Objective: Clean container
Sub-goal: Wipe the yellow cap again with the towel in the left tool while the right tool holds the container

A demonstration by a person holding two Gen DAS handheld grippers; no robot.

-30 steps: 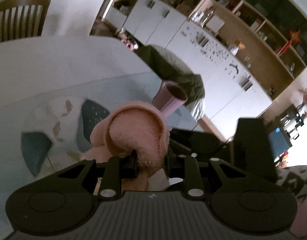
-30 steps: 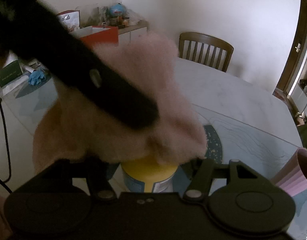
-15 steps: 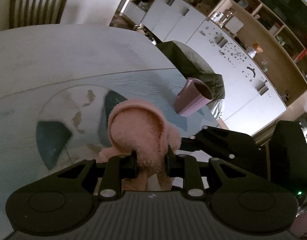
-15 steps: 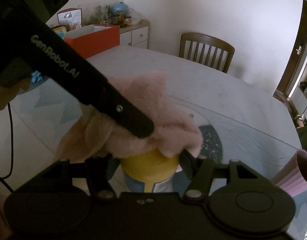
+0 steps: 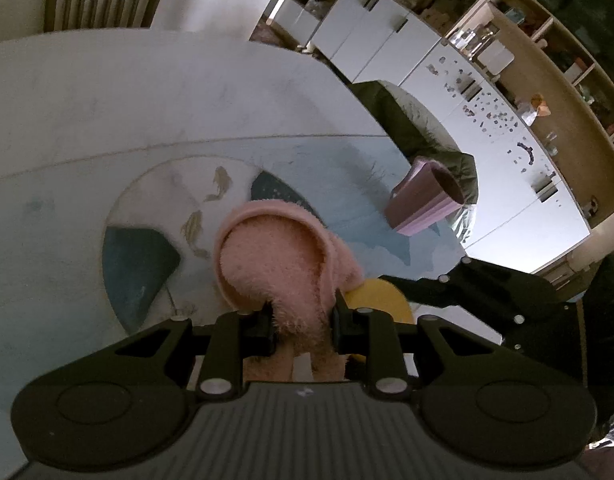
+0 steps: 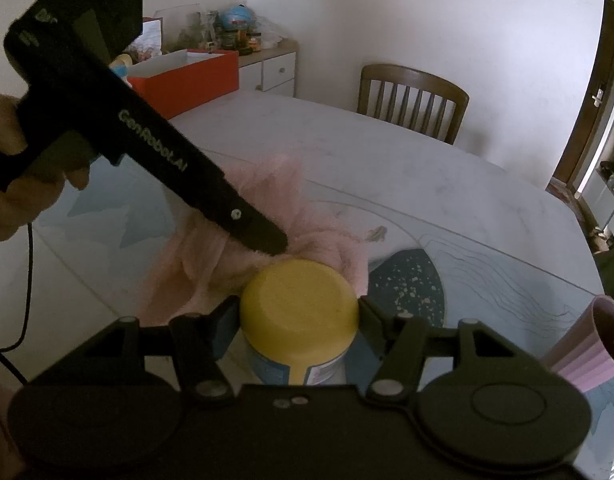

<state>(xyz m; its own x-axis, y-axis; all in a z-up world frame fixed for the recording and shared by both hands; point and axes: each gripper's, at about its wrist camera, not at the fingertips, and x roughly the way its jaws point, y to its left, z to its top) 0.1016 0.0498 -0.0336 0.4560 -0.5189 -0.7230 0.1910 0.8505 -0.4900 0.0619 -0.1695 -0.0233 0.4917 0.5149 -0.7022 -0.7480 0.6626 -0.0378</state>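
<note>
The container (image 6: 295,364) is a white-and-blue tub with a yellow lid (image 6: 299,308), standing upright on the table. My right gripper (image 6: 299,316) is shut on the container, one finger on each side just under the lid. My left gripper (image 5: 303,316) is shut on a fluffy pink cloth (image 5: 279,256). In the right wrist view the left gripper (image 6: 273,242) reaches in from the upper left and presses the pink cloth (image 6: 267,208) against the lid's far edge. The lid's top is uncovered. In the left wrist view only a sliver of the yellow lid (image 5: 377,298) shows beside the cloth.
A ribbed pink cup (image 6: 587,344) stands on the table to the right of the container. The round table (image 6: 387,168) carries a blue patterned mat (image 5: 147,256). A wooden chair (image 6: 411,100) is at the far side, a red box (image 6: 187,80) at far left. A hand (image 6: 11,184) holds the left gripper.
The pink cloth, which lay over the yellow lid a second ago, has slid off toward the lid's far side with the left gripper. The right gripper and container have stayed put.
</note>
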